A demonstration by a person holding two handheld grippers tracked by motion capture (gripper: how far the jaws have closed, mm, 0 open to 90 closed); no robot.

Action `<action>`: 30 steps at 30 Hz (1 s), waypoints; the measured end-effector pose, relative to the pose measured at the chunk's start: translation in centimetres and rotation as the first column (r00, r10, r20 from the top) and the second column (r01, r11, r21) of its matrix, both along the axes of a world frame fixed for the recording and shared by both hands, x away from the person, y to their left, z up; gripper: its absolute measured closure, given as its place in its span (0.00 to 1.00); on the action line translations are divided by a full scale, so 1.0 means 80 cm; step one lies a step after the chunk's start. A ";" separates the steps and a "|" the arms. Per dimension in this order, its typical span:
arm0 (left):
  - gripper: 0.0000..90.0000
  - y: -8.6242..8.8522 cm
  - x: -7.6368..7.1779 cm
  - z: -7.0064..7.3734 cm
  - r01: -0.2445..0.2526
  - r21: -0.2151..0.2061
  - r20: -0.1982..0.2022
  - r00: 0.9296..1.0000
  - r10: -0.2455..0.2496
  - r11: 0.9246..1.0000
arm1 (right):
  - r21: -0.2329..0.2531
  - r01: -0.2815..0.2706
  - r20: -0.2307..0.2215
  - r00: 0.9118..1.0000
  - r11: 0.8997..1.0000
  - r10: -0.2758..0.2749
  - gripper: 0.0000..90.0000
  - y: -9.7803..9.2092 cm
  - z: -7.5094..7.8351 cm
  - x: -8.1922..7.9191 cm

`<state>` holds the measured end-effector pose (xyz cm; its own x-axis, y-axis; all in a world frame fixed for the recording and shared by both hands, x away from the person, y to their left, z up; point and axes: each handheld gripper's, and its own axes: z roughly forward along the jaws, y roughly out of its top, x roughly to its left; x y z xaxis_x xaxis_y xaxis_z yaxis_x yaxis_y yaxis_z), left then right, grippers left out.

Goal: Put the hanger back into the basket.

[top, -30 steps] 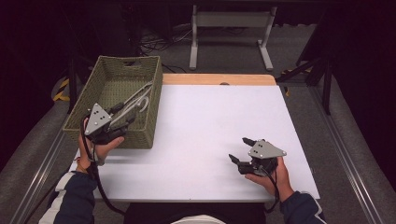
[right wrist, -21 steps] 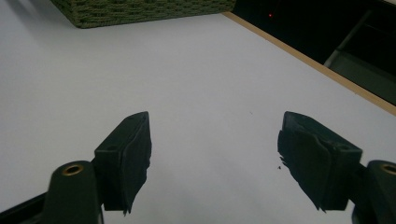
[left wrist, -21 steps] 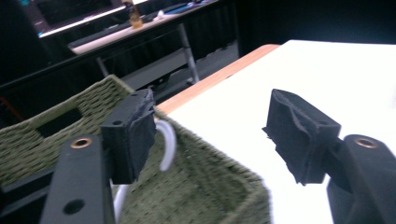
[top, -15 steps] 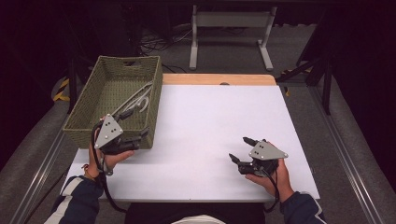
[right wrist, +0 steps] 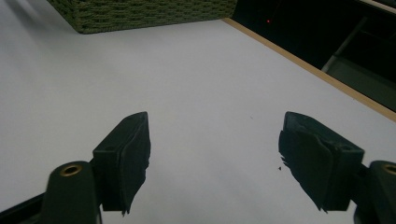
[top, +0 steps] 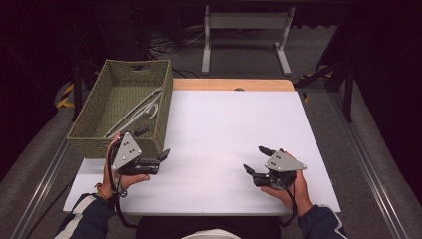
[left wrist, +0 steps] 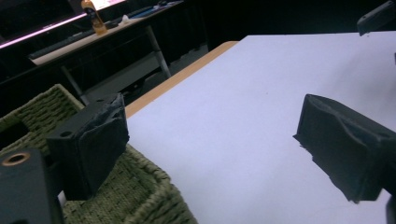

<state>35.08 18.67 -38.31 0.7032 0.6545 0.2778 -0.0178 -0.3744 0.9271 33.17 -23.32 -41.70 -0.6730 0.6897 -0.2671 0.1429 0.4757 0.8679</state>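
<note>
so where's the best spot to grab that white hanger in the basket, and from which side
Probably the straight bar of the white hanger, taken from above. It lies flat and slanted along the bottom of the green basket, whose woven walls block any side approach. The left tongs sit open just outside the near right corner, so they are the closer pair. Set the jaws across the bar, not along it; the hook end looks harder to pinch.

**Both grippers held low, jaws spread**

Left gripper (top: 153,144), gripped by the left hand (top: 119,175) at near left, points right and far, jaws wide apart with nothing between. Right gripper (top: 258,159), held by the right hand (top: 288,191) at near right, points left, jaws likewise parted and empty.
</note>
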 end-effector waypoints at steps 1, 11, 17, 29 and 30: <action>0.09 -0.002 -0.001 -0.002 0.003 0.001 -0.002 1.000 -0.003 1.000 | 0.000 0.000 0.001 1.000 1.000 0.000 0.28 0.000 0.000 0.000; 0.06 -0.016 -0.007 -0.031 0.034 0.031 -0.040 0.999 -0.033 0.999 | -0.009 0.011 0.004 1.000 1.000 -0.011 0.23 0.004 -0.003 0.000; 0.05 -0.015 -0.006 -0.048 0.030 0.045 -0.076 0.997 -0.027 0.999 | -0.017 0.009 0.006 1.000 1.000 -0.009 0.22 0.005 -0.009 -0.001; 0.04 -0.012 -0.008 -0.059 0.032 0.040 -0.109 0.994 -0.027 0.999 | -0.015 0.007 0.031 1.000 1.000 -0.006 0.16 0.010 -0.013 -0.006; 0.04 -0.012 -0.008 -0.059 0.032 0.040 -0.109 0.994 -0.027 0.999 | -0.015 0.007 0.031 1.000 1.000 -0.006 0.16 0.010 -0.013 -0.006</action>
